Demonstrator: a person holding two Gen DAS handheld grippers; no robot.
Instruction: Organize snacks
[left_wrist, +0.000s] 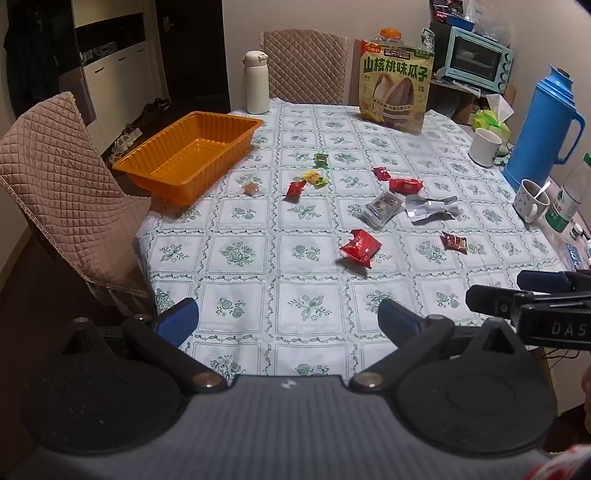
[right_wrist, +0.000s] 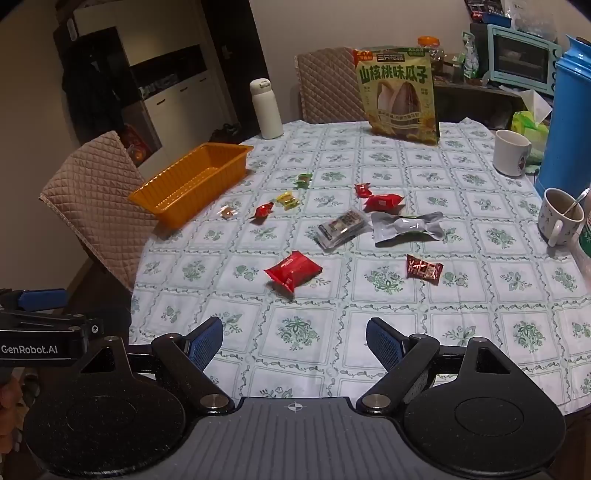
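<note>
Left gripper (left_wrist: 286, 321) & right gripper (right_wrist: 295, 341) both spread (nothing between), snacks (right_wrist: 293, 272) loose nr orange tray (left_wrist: 192, 155).

Right tool (left_wrist: 532, 295) cut off at frame edge in left view; green-label bottle (left_wrist: 572, 195) clipped too. Clear-wrapped candy (right_wrist: 227, 212) too small to identify.
</note>
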